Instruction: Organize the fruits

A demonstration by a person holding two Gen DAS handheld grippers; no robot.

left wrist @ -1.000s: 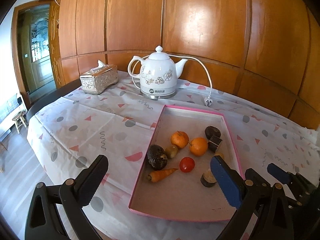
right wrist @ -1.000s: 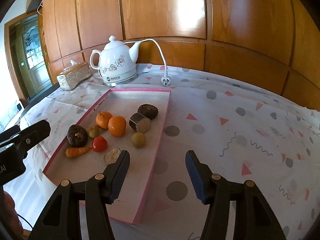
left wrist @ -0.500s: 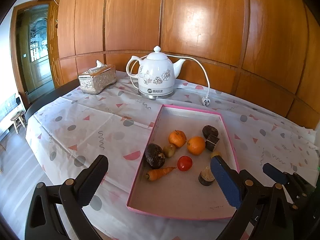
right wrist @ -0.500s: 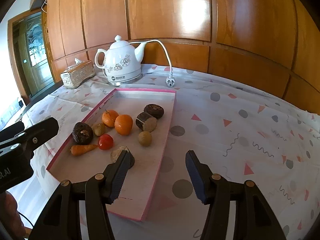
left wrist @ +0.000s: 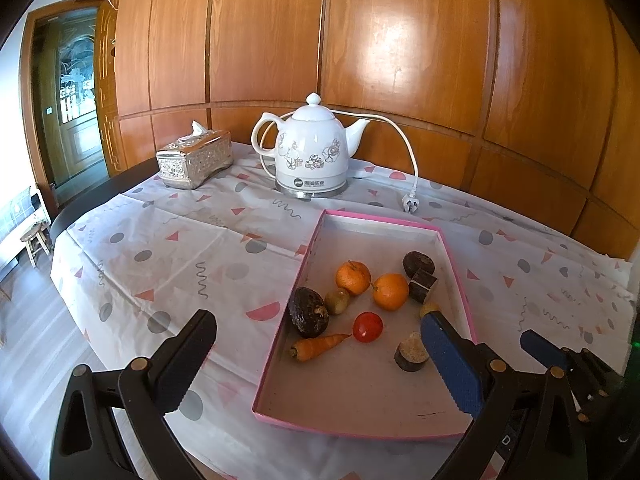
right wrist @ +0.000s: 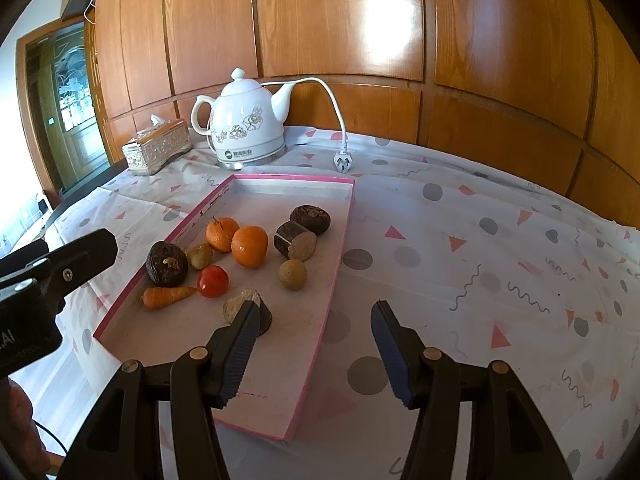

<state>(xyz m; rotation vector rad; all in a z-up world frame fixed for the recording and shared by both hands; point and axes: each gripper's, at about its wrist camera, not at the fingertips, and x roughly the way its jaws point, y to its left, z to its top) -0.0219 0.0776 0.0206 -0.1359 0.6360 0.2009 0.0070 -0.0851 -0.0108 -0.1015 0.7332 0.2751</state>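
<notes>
Tray [right wrist: 224, 194] lower in view than before; kettle [right wrist: 244, 128] logo unreadable.

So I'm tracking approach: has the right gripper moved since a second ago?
Yes. The right gripper has backed slightly away; the kettle sits lower and right.

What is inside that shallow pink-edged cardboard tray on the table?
The pink-edged tray holds two oranges, a red tomato, a small carrot, a dark wrinkled avocado, small brownish-green fruits and dark cut pieces. The right gripper's finger partly covers one piece.
</notes>
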